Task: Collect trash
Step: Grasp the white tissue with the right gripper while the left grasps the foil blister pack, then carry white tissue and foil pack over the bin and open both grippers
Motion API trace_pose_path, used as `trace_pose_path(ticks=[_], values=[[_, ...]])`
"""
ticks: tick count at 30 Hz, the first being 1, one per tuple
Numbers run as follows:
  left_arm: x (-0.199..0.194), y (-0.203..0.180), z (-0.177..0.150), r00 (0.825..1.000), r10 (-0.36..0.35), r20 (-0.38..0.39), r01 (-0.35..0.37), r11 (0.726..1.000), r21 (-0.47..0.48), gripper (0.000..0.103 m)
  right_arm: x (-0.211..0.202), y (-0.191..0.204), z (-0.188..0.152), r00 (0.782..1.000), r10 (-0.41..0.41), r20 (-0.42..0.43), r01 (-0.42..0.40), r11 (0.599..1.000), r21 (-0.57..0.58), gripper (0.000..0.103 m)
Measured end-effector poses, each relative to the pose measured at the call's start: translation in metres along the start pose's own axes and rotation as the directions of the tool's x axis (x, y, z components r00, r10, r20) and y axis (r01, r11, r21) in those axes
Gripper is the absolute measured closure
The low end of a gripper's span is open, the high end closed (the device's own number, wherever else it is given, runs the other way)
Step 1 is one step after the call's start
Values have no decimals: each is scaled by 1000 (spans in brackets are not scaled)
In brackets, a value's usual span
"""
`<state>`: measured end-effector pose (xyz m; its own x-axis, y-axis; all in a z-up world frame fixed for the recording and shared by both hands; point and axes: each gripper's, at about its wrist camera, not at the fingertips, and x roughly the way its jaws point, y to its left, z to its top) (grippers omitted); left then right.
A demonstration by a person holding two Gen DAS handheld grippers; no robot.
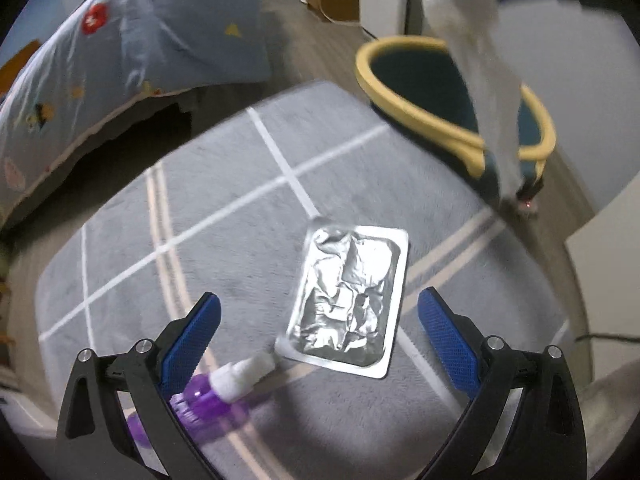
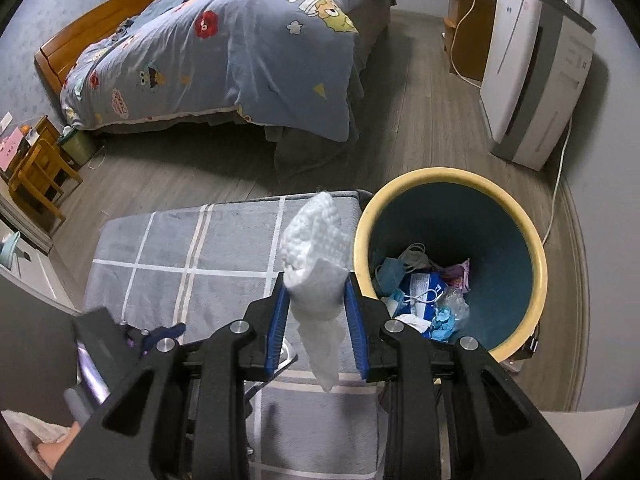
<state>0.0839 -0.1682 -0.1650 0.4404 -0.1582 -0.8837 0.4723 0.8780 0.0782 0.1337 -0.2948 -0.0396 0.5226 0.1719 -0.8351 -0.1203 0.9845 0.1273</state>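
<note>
A bedroom with grey wood flooring holds a bed (image 2: 224, 52) under a blue cartoon-print quilt, and near its foot lies a grey rug (image 2: 200, 264) crossed by pale lines; everything that matters sits around the yellow-rimmed, teal-lined trash bin (image 2: 516, 216) standing at the rug's edge. The bin already holds crumpled packaging, a face mask and blue scraps. The right gripper (image 2: 316, 312) has its jaws clenched on a white paper towel (image 2: 316, 248), which hangs just beside the bin's rim, not yet over the opening. The step in hand looks like carrying this towel to the bin; the next move calls for shifting it over the mouth and releasing so it drops inside. The left gripper (image 1: 320, 336) hangs over the rug with jaws released, nothing between them. Below it lies a flattened foil tray (image 1: 348, 300), well short of the bin, with a purple spray bottle (image 1: 224, 392) touching its nearer corner, likely the next pickups.
</note>
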Motion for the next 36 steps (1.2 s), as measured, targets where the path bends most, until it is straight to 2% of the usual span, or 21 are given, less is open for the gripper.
trace_pose_path(ticks=[5, 11, 14, 15, 18, 23, 36], values=[[19, -3, -2, 998, -27, -49, 26, 1000, -15, 5, -1, -10, -1, 1000, 5, 6, -5, 1000, -4, 76], [31, 8, -2, 997, -37, -67, 33, 997, -63, 8, 0, -25, -1, 1000, 23, 5, -23, 1000, 20, 76], [29, 12, -2, 997, -68, -45, 64, 995, -76, 23, -1, -29, 1, 999, 32, 12, -32, 999, 26, 76], [27, 11, 0, 997, -69, -35, 66, 996, -64, 35, -1, -30, 1, 999, 35, 13, -35, 999, 28, 76], [25, 10, 1, 995, -91, -32, 89, 994, -63, 35, -1, -33, 3, 999, 42, 15, -43, 998, 35, 76], [18, 9, 4, 998, -61, -9, 60, 997, -48, 35, -2, -36, 4, 999, 47, 20, -47, 998, 42, 76], [-20, 3, 33, 992, -56, 112, 60, 998, -30, 35, -7, -48, 8, 998, 47, 32, -49, 997, 63, 76]])
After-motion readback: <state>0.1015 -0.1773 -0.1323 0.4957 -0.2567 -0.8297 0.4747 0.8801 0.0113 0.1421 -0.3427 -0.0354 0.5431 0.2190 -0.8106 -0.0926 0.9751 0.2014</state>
